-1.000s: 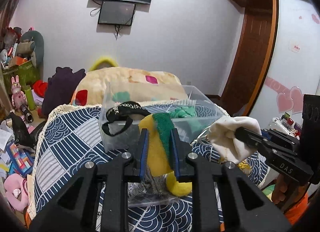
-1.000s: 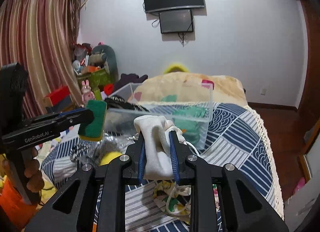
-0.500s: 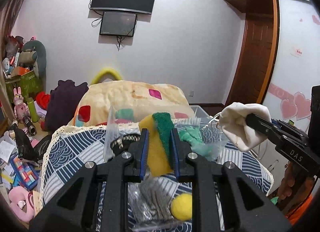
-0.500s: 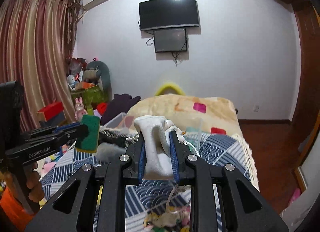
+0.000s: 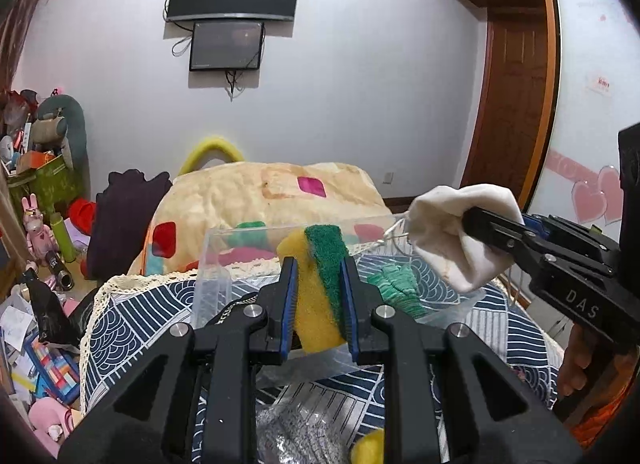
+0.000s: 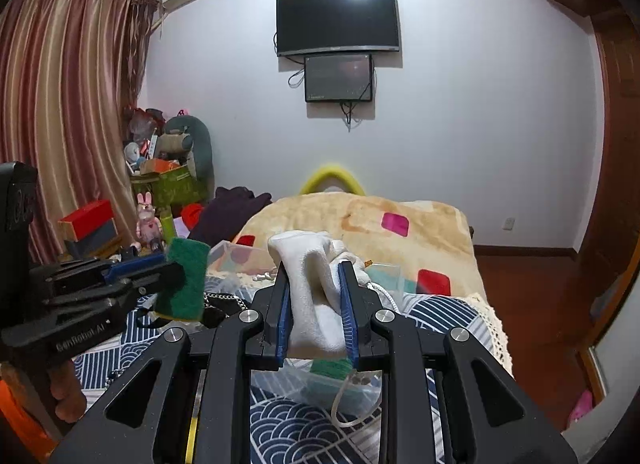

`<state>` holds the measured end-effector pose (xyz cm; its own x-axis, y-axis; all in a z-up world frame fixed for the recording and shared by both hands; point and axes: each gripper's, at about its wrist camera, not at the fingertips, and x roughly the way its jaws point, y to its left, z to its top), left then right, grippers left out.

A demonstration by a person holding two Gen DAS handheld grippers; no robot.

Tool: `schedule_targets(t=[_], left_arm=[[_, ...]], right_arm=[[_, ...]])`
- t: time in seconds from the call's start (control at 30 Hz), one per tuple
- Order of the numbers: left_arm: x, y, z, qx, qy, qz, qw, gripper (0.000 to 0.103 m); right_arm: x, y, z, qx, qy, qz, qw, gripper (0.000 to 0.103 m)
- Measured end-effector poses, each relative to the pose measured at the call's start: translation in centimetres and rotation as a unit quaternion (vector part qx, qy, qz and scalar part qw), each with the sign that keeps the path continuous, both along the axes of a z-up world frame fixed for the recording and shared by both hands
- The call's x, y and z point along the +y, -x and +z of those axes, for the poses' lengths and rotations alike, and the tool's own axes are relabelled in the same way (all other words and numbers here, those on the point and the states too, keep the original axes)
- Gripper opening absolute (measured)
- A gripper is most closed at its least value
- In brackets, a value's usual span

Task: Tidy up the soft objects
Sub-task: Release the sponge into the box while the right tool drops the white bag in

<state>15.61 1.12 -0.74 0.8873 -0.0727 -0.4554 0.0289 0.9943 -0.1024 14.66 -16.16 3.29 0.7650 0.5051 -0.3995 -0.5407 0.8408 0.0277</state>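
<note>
My left gripper [image 5: 318, 304] is shut on a yellow sponge with a green scouring face [image 5: 320, 284], held above the near side of a clear plastic box [image 5: 216, 264] on the bed. The sponge also shows in the right wrist view [image 6: 182, 284]. My right gripper [image 6: 316, 312] is shut on a white drawstring pouch [image 6: 312, 296], held above the box's right side; the pouch shows in the left wrist view [image 5: 456, 232]. A green knitted cloth [image 5: 394, 288] lies in the box.
The bed has a blue-and-white patterned cover [image 5: 132, 328] and a cream blanket with coloured patches [image 5: 260, 200] behind. A clear bag with grey fabric [image 5: 296, 432] and a yellow ball [image 5: 368, 448] lie near me. Toys and clutter [image 5: 36, 224] fill the left floor.
Both grippers have risen and moved forward over the box, each still holding its object. The box now sits lower and closer beneath them.
</note>
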Motion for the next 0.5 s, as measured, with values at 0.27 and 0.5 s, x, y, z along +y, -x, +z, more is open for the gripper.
schedule_targets(t=[0.27,0.5], left_arm=[[-1.0,-2.8,-2.3,0.037,-0.034,-0.014,0.9986,0.021],[-1.3,-4.0,-4.0,0.068,-0.034,-0.036,0.9964,0.02]], right_arm=[[1.5,-1.6,-1.8,0.025,0.035,0.008,0.999,0.02],[2.4,-2.8,-3.7,0.053,0.072,0.01,0.996,0.02]])
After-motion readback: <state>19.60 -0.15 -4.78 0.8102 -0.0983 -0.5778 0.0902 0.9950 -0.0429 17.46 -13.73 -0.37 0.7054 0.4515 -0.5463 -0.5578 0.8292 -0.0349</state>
